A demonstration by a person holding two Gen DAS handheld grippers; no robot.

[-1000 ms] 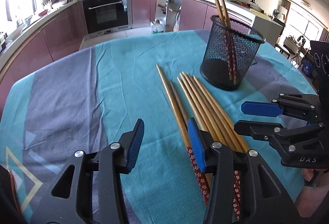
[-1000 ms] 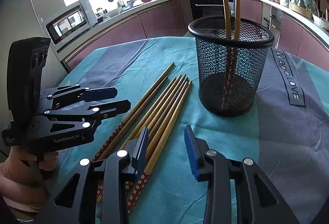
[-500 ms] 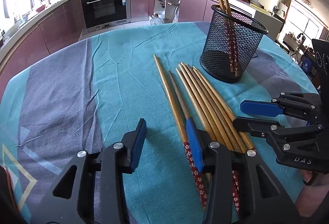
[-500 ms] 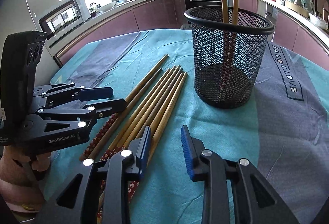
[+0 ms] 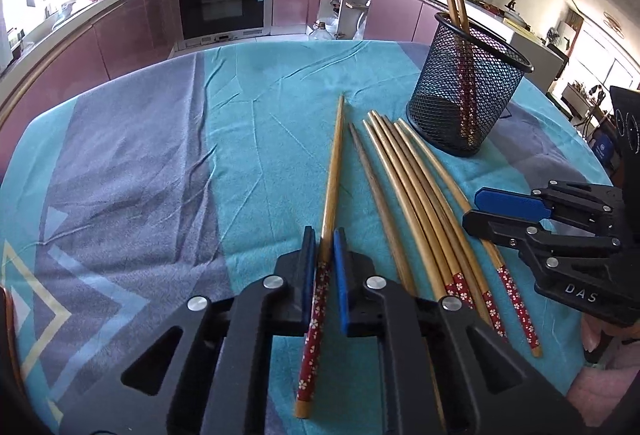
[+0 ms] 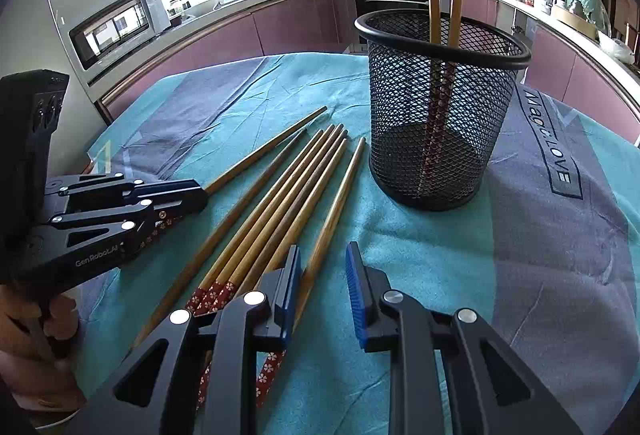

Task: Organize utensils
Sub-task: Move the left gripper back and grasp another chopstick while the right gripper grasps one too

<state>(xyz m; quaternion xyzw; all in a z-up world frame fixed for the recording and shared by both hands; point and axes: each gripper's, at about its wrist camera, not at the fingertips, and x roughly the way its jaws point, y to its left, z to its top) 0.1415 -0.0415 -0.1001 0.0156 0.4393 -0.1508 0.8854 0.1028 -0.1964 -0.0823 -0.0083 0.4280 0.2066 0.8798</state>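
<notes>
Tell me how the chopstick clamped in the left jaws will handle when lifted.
The chopstick looks like stiff wood, so probably no droop. The left gripper holds it near the patterned end, so the long front may dip or pivot. Round and slim, it would likely roll on the tablecloth if dropped.

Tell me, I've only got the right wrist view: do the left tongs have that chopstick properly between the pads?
Observer: Yes. In the left wrist view the left tongs are shut on one chopstick, with a blue pad against each side of it.
Operator: Where along it?
Observer: Just where the bare wood meets its red flowered end.
Operator: Does any of that end stick out behind the pads?
Observer: Yes, the flowered part runs back past the pads towards the camera, and its butt end is in plain view.
</notes>
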